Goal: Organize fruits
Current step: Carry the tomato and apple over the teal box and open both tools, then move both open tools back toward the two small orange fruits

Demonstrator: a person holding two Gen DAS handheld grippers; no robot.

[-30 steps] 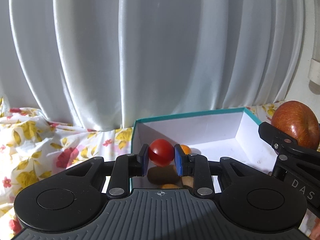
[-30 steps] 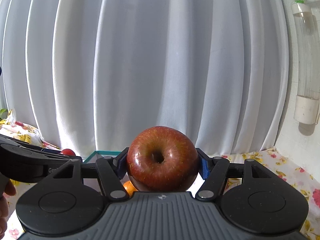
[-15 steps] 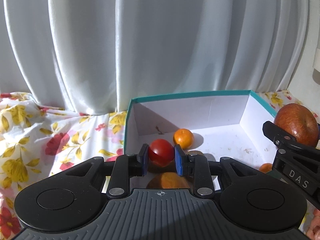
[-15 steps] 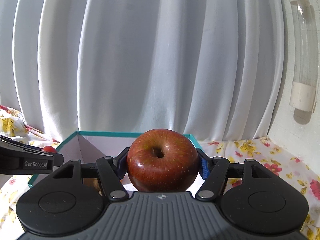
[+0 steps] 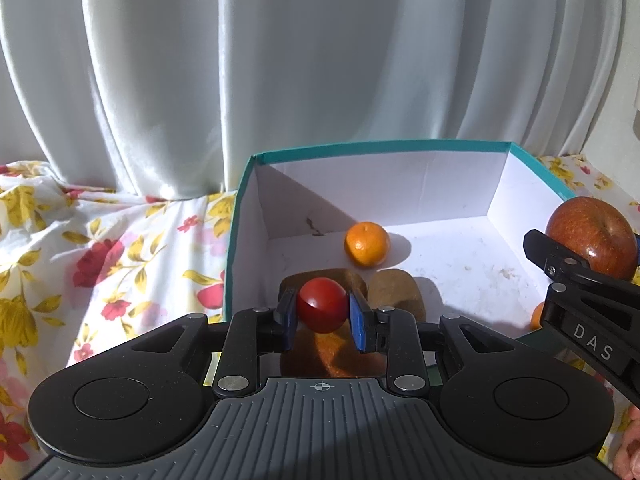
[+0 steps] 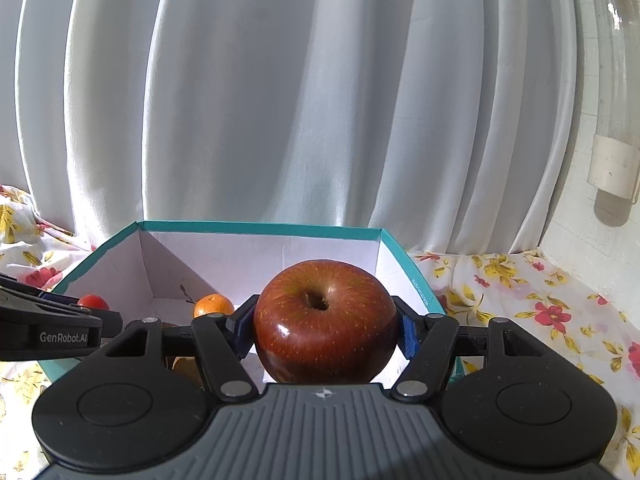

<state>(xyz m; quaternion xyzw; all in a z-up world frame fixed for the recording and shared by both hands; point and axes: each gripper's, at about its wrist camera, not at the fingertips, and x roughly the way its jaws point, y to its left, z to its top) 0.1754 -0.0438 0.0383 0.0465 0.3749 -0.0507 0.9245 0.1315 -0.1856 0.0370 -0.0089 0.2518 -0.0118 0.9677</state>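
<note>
A small red tomato (image 5: 321, 309) and a big red apple (image 6: 325, 322), stem pit facing up, are each clamped above the white-lined teal box (image 5: 440, 146). On the box floor lie a mandarin (image 5: 367, 244) near the back wall and two brown kiwis (image 5: 394, 292) just in front of it.

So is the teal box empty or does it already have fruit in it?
Not empty. The teal box already holds an orange and two brown fruits on its white floor.

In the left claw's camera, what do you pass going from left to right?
Flowery cloth → teal box wall → red tomato in the left claw → brown fruit → red apple in the right claw.
</note>
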